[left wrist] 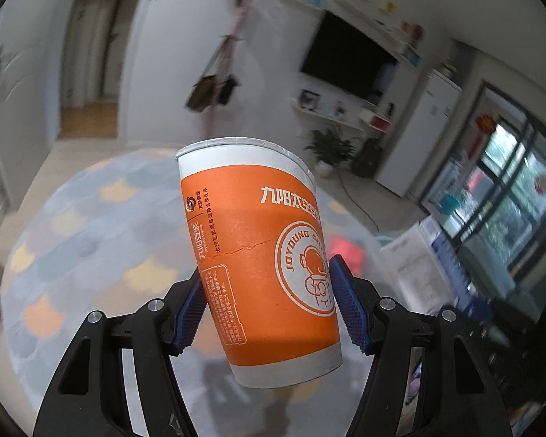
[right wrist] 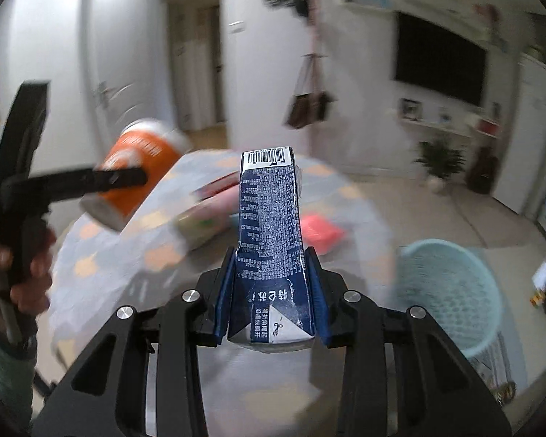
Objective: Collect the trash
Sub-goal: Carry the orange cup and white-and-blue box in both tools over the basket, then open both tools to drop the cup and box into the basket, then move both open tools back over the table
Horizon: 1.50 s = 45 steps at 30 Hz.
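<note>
From the left wrist view, the left claw (left wrist: pixel 265 313) had its blue ribbed pads pressed against both sides of a tall orange-and-white paper cup (left wrist: pixel 262 262) printed with a round astronaut badge. The cup was gripped around its lower half, tilted a little, its white rim uppermost and its base hanging clear above the round worktop with a grey cloth patterned in orange and yellow patches (left wrist: pixel 91 240). A blurred red flat packet (left wrist: pixel 345 251) lay on the worktop just behind the cup, towards the far right edge.

From the right wrist view, the right claw (right wrist: pixel 271 291) stood narrowed onto a dark blue and white drink carton (right wrist: pixel 269 233), pads clamped on its two side faces near the bottom, barcode end pointing away. The carton was held above the near edge of the worktop. To the left, a hand (right wrist: pixel 14 266) carried the left claw with the orange cup, lifted off the cloth. A blurred pink-and-green cylindrical container (right wrist: pixel 207 218) lay mid-worktop. A pale blue plastic mesh wastebasket (right wrist: pixel 451 291) stood on the floor beside the worktop's right edge.
</note>
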Available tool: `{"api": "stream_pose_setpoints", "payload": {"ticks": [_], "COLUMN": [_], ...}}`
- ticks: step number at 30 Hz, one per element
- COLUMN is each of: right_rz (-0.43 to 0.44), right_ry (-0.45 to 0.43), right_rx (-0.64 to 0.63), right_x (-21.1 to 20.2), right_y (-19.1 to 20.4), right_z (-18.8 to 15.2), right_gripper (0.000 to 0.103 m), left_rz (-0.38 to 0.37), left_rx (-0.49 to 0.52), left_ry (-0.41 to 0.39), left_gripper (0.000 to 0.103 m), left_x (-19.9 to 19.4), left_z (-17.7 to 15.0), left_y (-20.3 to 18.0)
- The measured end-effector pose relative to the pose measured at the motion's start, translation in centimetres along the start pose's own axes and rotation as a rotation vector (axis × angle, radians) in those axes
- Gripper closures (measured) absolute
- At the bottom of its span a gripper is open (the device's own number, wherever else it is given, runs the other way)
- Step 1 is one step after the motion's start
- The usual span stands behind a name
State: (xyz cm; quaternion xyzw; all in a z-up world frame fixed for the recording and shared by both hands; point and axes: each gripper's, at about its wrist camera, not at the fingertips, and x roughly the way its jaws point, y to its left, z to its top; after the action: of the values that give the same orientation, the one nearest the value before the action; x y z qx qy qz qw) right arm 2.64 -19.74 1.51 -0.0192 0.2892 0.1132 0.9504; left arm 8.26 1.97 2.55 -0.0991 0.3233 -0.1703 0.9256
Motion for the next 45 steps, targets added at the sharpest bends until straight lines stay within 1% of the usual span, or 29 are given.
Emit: {"api": "stream_pose_setpoints", "payload": {"ticks": [2, 5, 8, 11, 13, 14, 17, 19, 22, 24, 28, 29, 30, 32, 34, 38, 41, 45], "right_rz": [-0.050, -0.128, -0.199, -0.256, -0.282, -0.296, -0.303, -0.294, -0.348, -0.353, -0.355, -0.357, -0.361, -0.351, -0.352, -0.342, -0.334, -0.308], "right_ry": [-0.020, -0.036, -0.033, -0.026, -0.018, -0.013, 0.001, 0.005, 0.055, 0.084, 0.127, 0.128, 0.127, 0.127, 0.122, 0.108, 0.096, 0.073], "right_rx": [0.038, 0.097, 0.182, 0.277, 0.340, 0.391, 0.523, 0.584, 0.640, 0.671, 0.722, 0.726, 0.732, 0.733, 0.728, 0.708, 0.682, 0.632], "right_x": [-0.8, -1.7, -2.2, -2.1, -1.5, -1.2, 0.5, 1.6, 3.8, 5.0, 7.6, 7.7, 7.8, 8.0, 7.9, 7.3, 6.5, 5.7], "right_y": [-2.5, -6.4, -10.6, -14.7, -17.1, -18.7, -22.8, -24.6, -26.7, -27.5, -28.8, -28.9, -29.2, -28.9, -29.1, -28.4, -27.1, -24.7], "right_z": [0.2, 0.3, 0.1, -0.4, -0.8, -1.2, -2.4, -3.5, -5.2, -6.2, -7.3, -7.4, -7.6, -7.5, -7.4, -7.1, -6.5, -5.3], "right_gripper": [0.070, 0.070, 0.070, 0.070, 0.070, 0.070, 0.070, 0.070, 0.070, 0.069, 0.069, 0.068, 0.068, 0.068, 0.068, 0.068, 0.068, 0.068], "left_rz": [-0.005, -0.071, -0.101, -0.158, -0.198, -0.215, -0.271, -0.276, -0.297, -0.299, -0.318, -0.318, -0.313, -0.305, -0.300, -0.308, -0.305, -0.295], "left_rx": [0.050, 0.107, 0.169, 0.233, 0.260, 0.269, 0.277, 0.293, 0.317, 0.316, 0.290, 0.281, 0.273, 0.273, 0.283, 0.262, 0.248, 0.225], "left_ry": [0.011, 0.028, 0.039, 0.053, 0.075, 0.088, 0.138, 0.163, 0.196, 0.240, 0.302, 0.307, 0.314, 0.310, 0.301, 0.281, 0.251, 0.206], "left_gripper": [0.040, 0.040, 0.040, 0.040, 0.040, 0.040, 0.040, 0.040, 0.040, 0.040, 0.040, 0.038, 0.032, 0.031, 0.031, 0.031, 0.031, 0.031], "left_x": [1.4, 3.6, 5.8, 8.3, 10.1, 11.1, 14.5, 16.8, 19.7, 21.8, 24.9, 25.3, 25.8, 25.8, 25.5, 23.9, 21.8, 18.6], "left_z": [0.2, 0.8, 1.5, 2.1, 2.3, 2.3, 2.2, 1.7, 0.8, -0.1, -1.0, -1.0, -1.2, -1.2, -1.1, -0.7, -0.5, 0.1], "left_y": [-2.3, -6.3, -10.0, -14.0, -16.2, -17.3, -19.9, -21.4, -22.9, -23.5, -23.6, -23.6, -23.3, -23.2, -23.1, -22.5, -21.6, -19.3]}}
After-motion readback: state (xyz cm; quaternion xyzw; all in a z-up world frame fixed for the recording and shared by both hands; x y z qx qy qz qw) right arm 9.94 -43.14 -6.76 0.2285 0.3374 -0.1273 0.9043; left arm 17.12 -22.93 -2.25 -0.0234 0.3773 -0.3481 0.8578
